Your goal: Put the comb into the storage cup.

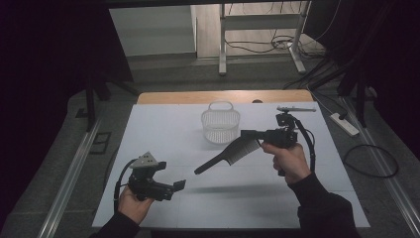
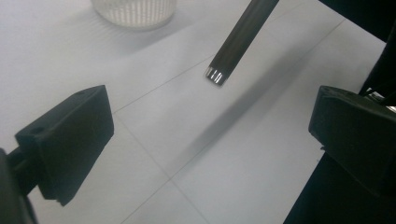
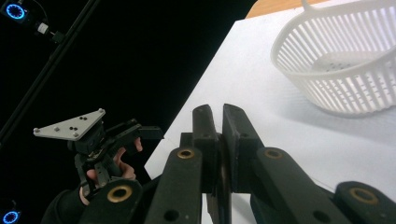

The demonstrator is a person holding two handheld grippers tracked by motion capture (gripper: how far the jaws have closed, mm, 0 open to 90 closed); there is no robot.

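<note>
Black comb hanging clear of the white tabletop, pinched at its toothed end by the right tongs, handle slanting down toward the left tongs. Right tongs clamped tight, the jaws pressed nearly together in the right gripper view. Left tongs spread wide with nothing between them, the comb's metal-tipped handle just ahead of and above the gap.

Probably best done by carrying the comb over to the white plastic basket just beyond the right tongs, then lowering handle-first inside the rim before letting go. Worth keeping the grip firm, since a hold so far out on the teeth may let the long handle swing or twist.

Basket handle arching over the rim, likely to catch the comb on a low approach. Left tongs well off to the side, out of the path. Otherwise bare tabletop beneath.
</note>
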